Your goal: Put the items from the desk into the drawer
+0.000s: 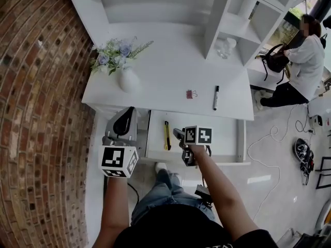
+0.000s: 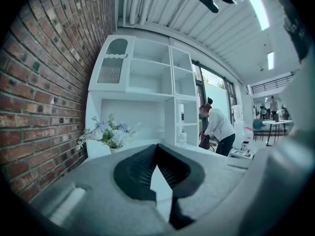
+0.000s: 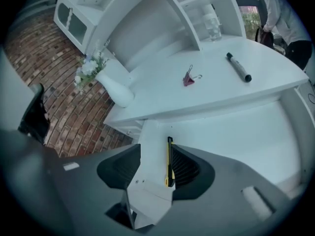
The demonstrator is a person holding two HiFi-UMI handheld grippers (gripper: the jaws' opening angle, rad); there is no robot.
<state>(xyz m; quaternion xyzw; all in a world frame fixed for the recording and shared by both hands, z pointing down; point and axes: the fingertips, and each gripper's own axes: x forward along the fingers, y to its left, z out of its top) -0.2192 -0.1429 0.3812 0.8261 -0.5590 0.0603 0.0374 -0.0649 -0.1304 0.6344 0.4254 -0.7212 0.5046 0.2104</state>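
On the white desk (image 1: pixel 155 81) lie a red binder clip (image 1: pixel 192 93) and a black marker (image 1: pixel 216 97). Both also show in the right gripper view, the clip (image 3: pixel 189 77) left of the marker (image 3: pixel 238 67). The drawer (image 1: pixel 227 133) under the desk stands pulled out, and a yellow utility knife (image 1: pixel 167 135) lies at its left end. My right gripper (image 3: pixel 156 150) hangs open above the drawer, angled down. The knife (image 3: pixel 169 159) shows far below through the gap, and nothing is held. My left gripper (image 2: pixel 156 149) sits left of the drawer, pointing about level, with its tips together and nothing between them.
A white vase of flowers (image 1: pixel 126 76) stands at the desk's left end by the brick wall (image 1: pixel 36 112). Shelves with glassware (image 1: pixel 225 48) rise at the back right. A person (image 1: pixel 305 56) bends over another desk at the far right. Cables (image 1: pixel 269 143) lie on the floor.
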